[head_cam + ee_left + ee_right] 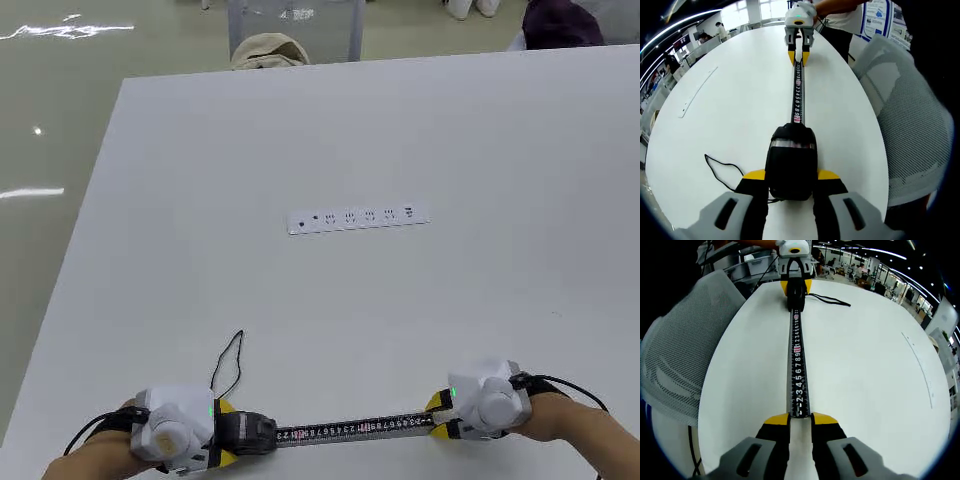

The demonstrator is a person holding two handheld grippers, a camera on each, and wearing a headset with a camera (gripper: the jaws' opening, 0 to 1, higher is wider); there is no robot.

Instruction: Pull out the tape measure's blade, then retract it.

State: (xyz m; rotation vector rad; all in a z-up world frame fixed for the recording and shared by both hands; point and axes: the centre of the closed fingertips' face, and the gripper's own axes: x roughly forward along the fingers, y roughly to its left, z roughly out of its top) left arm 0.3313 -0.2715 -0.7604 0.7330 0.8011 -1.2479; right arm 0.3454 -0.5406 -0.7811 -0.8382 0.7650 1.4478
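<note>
**Blade out, spanned between two grips**

Right gripper (800,420): jaws pressed in on the tip of the blade (798,360), with the low numbers starting right at the yellow pads. The tip is hidden between the pads, so I cannot tell whether the end hook is caught behind them or only squeezed.

Left gripper (791,176): jaws clamped on both sides of the black tape measure case (791,157), its mouth facing the other gripper. The split makes sense. One claw anchors the body and the other holds the free end, so the blade runs straight between them and looks taut.

The blade lies low along the near edge of the white table (400,130), scale side up and roughly flat. A thin black wrist cord (228,362) trails loose from the case onto the table, clear of the blade. A white power strip (358,218) sits mid-table, well apart. A mesh chair back (912,110) stands beside the table edge.

Judgement: the pull-out looks done or nearly so, and retraction has not yet begun. Walking the tip back under control would keep the spring from snapping the blade in.
</note>
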